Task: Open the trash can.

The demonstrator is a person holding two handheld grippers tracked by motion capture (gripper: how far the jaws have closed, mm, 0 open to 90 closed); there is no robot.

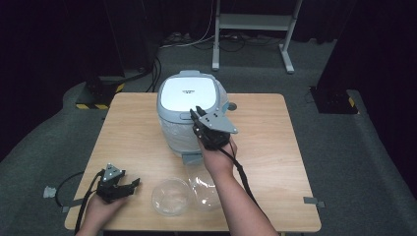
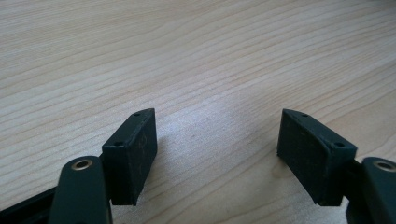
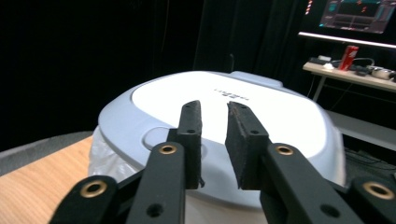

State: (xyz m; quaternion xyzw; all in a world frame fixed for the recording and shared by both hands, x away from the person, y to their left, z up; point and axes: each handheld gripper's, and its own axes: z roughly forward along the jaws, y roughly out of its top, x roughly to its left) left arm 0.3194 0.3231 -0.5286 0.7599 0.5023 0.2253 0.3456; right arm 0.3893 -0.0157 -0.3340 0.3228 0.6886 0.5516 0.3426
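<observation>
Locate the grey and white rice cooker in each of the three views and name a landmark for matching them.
High view: the grey and white rice cooker stands at the table's far middle, with the right tool at its front edge.
Left gripper view: bare wooden tabletop lies between the left tool's open jaws.
Right gripper view: the cooker sits centre, behind the nearly closed jaws.
Shared landmark: the cooker's white lid panel.

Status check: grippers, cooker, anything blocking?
Right gripper nearly shut, empty, over rice cooker lid front. Left gripper open, idle over table. Lid closed. Two clear bowls near edge, not blocking.
</observation>
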